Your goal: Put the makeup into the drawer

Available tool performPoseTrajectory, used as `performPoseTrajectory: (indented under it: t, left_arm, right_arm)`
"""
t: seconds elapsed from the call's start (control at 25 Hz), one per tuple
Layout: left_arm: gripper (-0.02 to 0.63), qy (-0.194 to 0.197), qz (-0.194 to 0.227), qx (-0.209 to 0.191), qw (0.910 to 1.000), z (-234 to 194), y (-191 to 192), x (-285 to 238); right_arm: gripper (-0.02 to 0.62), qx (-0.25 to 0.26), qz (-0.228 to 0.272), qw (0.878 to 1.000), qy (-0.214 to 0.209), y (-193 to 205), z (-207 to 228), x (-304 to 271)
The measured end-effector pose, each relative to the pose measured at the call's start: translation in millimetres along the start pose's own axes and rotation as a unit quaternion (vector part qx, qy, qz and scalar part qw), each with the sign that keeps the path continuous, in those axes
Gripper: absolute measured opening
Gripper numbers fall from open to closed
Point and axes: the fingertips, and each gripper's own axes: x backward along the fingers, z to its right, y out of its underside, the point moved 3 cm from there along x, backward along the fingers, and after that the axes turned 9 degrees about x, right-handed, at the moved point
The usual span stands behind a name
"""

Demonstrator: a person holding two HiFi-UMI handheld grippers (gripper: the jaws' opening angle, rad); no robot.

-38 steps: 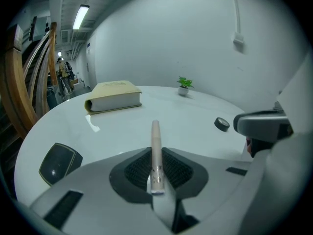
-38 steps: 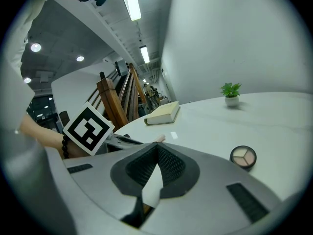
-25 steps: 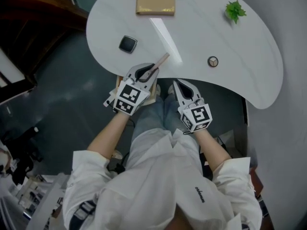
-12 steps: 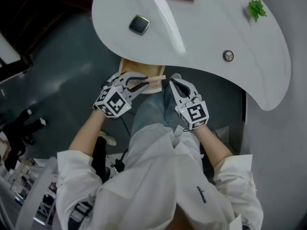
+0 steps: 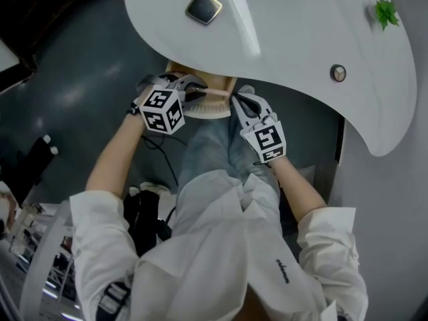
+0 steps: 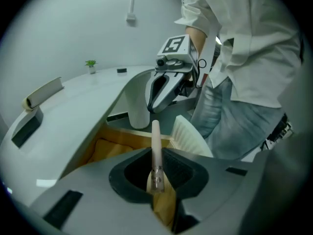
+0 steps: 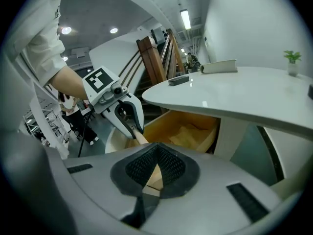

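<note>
- We clamp our left gripper's [image 6: 156,182] fingers on a slim pale-pink makeup stick [image 6: 155,143] over the open wooden drawer [image 6: 105,148].
- Our right gripper's [image 7: 152,176] fingers are together, just right of it.

Ceiling lights [image 7: 185,18] shone bright overhead, and a streak of glare crossed the white table [image 5: 301,39]. The drawer [image 5: 217,84] beneath sat in shadow, the floor [image 5: 80,72] dim. Both gripper views bowed at dark, rounded edges.

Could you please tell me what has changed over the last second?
The left gripper, jaws shut on the makeup stick, carried it off the table edge, toward the person, to the open drawer. The right gripper stayed beside the drawer, shut and empty.
</note>
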Motion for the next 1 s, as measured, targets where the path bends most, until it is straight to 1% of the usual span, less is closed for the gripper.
performPoseTrajectory:
  t: [0.12, 0.28, 0.4, 0.56, 0.76, 1.0]
  left_arm:
    - [0.078, 0.020, -0.033, -0.026, 0.9989, 1.1, 11.3, -15.1]
    - [0.078, 0.035, -0.062, -0.037, 0.9967, -1.0, 22.1, -36.3]
    - [0.078, 0.038, -0.083, -0.049, 0.9946, -1.4, 25.4, -44.8]
    - [0.078, 0.047, -0.109, -0.056, 0.9913, 0.1, 33.6, -53.8]
    - [0.078, 0.052, -0.130, -0.068, 0.9878, -6.2, 33.9, -65.0]
    - [0.078, 0.069, -0.172, -0.074, 0.9798, -4.4, 47.9, -84.1]
  right_arm:
    - [0.017, -0.004, -0.007, 1.000, -0.003, 8.4, -0.1, -7.9]
    - [0.017, -0.005, -0.010, 1.000, -0.005, 18.1, 1.8, -17.7]
    - [0.017, -0.009, -0.012, 1.000, -0.007, 22.0, -0.6, -22.8]
    - [0.017, -0.012, -0.011, 1.000, -0.009, 23.0, -6.7, -26.7]
    - [0.017, -0.016, -0.013, 1.000, -0.004, 27.6, -6.2, -26.6]
    - [0.017, -0.023, -0.012, 1.000, 0.003, 28.9, -6.1, -26.6]
